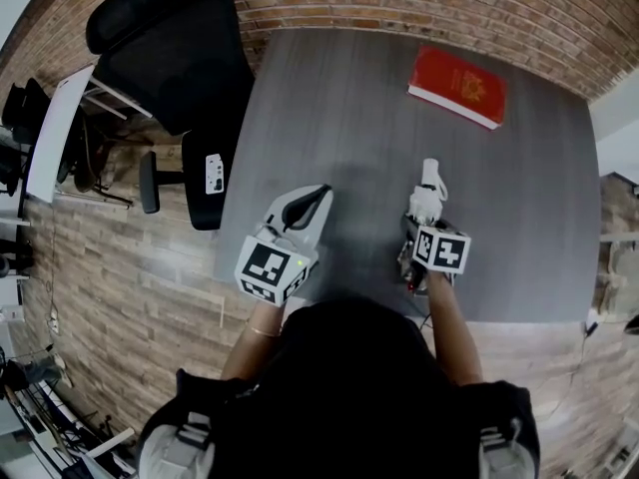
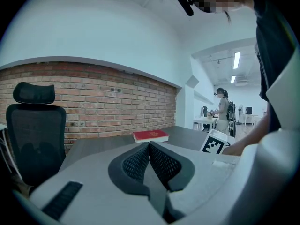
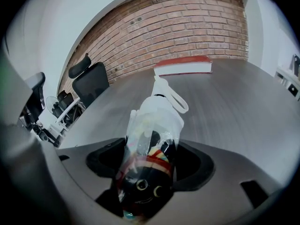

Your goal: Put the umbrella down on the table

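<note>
Fingers [image 3: 199,165] of the right gripper [image 3: 151,161] are clamping a folded umbrella [image 3: 152,135], sleeved in glossy plastic, perhaps above the grey tabletop [image 1: 349,118]. The left gripper's [image 2: 149,149] ribbed fingers are pressing together.

The umbrella [image 3: 151,125] is sitting folded short inside a clear plastic sleeve, its dark body showing coloured stripes and two round eye-like marks, with a white strap loop at its far tip. The right gripper [image 3: 149,170] is clamping its dark end. It is pointing toward the far edge of the table [image 1: 329,98], over the near edge's right half, and whether it is touching the tabletop is not showing.
</note>
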Tool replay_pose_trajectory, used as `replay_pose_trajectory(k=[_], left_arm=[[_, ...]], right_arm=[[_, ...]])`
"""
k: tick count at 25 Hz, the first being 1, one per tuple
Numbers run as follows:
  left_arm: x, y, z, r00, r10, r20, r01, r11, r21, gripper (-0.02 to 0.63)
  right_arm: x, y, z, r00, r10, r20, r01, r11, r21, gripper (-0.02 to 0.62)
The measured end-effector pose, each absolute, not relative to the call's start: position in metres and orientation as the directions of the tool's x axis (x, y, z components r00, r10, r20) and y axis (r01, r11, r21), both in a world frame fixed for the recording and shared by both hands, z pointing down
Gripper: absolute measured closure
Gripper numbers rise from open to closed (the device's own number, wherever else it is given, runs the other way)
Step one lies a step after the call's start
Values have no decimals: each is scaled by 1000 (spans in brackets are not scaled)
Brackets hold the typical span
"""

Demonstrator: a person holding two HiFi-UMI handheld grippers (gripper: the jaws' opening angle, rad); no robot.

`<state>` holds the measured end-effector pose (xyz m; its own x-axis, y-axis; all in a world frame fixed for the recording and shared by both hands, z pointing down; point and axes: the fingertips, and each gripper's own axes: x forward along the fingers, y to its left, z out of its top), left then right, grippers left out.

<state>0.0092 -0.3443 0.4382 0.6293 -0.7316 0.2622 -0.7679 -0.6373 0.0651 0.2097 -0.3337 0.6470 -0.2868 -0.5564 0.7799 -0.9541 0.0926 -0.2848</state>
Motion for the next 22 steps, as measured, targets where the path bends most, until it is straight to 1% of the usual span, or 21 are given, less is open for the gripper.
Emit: replay_pose_trajectory(k=[11,18,22], left_arm=[[14,-352,431,653,-721,231,-748,-663,44,604],[17,-353,432,662,-710,241,-740,-669,64,604],[22,-356,429,676,-703,223,-728,-683,55,604]], right_arm=[[212,-336,643,-239,-572,784,-968,77,-239,272],[209,-335,638,-242,-583,776,-969,100,-227,259],[214,-338,622,-224,-623,750,-974,112,-198,259]])
